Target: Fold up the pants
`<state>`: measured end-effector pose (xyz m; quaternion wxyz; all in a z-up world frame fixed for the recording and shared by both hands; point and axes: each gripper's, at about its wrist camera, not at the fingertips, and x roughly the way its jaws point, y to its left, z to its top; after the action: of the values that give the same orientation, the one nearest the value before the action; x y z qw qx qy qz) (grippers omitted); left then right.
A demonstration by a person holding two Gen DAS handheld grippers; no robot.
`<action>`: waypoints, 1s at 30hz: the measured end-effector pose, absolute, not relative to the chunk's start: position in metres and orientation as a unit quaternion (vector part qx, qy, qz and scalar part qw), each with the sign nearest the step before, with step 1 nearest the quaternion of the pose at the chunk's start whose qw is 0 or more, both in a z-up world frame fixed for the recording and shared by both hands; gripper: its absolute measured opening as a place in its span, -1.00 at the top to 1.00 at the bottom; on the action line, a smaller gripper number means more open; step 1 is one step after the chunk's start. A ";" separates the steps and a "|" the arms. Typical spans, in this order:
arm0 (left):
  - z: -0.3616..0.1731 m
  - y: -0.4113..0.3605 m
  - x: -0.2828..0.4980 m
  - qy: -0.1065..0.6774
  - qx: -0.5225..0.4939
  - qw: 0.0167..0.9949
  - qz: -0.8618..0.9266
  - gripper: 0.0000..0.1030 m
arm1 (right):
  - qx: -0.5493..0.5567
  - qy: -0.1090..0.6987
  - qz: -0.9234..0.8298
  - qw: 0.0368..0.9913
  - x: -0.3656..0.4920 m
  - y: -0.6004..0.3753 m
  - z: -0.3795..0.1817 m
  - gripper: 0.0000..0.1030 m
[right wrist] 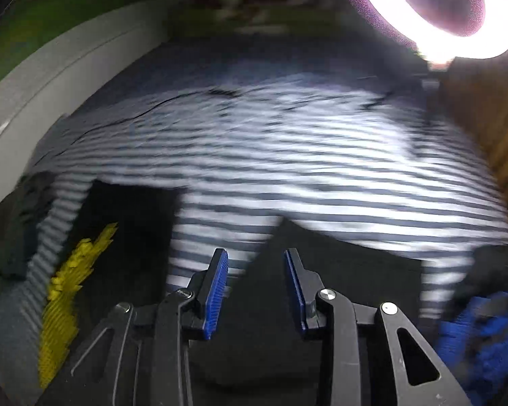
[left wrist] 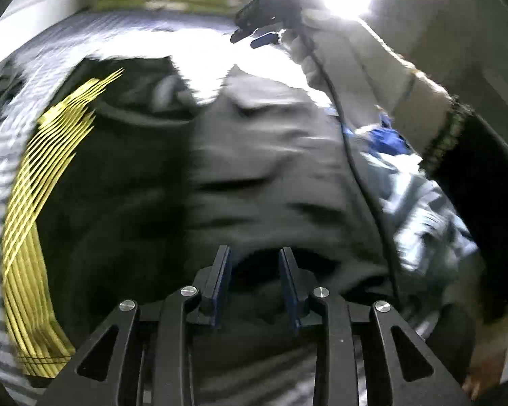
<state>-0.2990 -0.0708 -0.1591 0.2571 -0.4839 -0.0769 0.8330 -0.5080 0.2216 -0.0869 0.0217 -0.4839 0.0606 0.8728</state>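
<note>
The dark grey fabric pants [left wrist: 271, 169] lay rumpled on a bed covered with a black-and-white striped sheet [right wrist: 288, 155], beside a black garment with curved yellow stripes [left wrist: 30, 237]. In the right wrist view a dark edge of the pants [right wrist: 338, 270] showed under the claw, the yellow stripes [right wrist: 64, 291] lower left. The left claw [left wrist: 255, 287] pointed steeply down over the grey cloth, its blue-padded fingers [left wrist: 221, 284] partly spread, with nothing visibly pinched between them. The right claw [right wrist: 255, 291] also tilted downward over the dark fabric and striped sheet, its blue pads [right wrist: 216, 291] parted and empty. In the left wrist view the right claw [left wrist: 254, 35] hung above the far side of the pants, a black cable [left wrist: 352, 155] trailing from it. Both views were blurred. A bright ring light [right wrist: 457, 34] glared above, and crumpled blue cloth [right wrist: 484, 338] lay at the right.
</note>
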 end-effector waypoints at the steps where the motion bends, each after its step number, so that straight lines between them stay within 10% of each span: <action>1: -0.163 -0.077 -0.303 -0.085 -0.492 0.248 0.830 0.40 | -0.493 0.056 0.868 0.007 -0.522 0.200 -0.098 0.40; 10: -0.198 -0.050 -0.308 -0.070 -0.521 0.283 0.802 0.16 | -0.530 -0.040 0.846 0.034 -0.557 0.139 -0.169 0.31; 15: -0.194 -0.039 -0.303 -0.058 -0.519 0.307 0.796 0.10 | -0.519 -0.012 0.848 0.107 -0.549 0.194 -0.154 0.26; 23: -0.188 -0.026 -0.304 -0.066 -0.511 0.310 0.799 0.07 | -0.470 0.132 0.871 -0.052 -0.527 0.187 -0.125 0.23; 30: -0.187 0.004 -0.282 -0.024 -0.503 0.339 0.794 -0.24 | -0.512 0.041 0.857 0.047 -0.516 0.201 -0.146 0.23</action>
<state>-0.2817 0.0044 -0.1869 0.3393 -0.5033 -0.0239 0.7943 -0.5158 0.2009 -0.1464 0.0466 -0.5121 0.0410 0.8567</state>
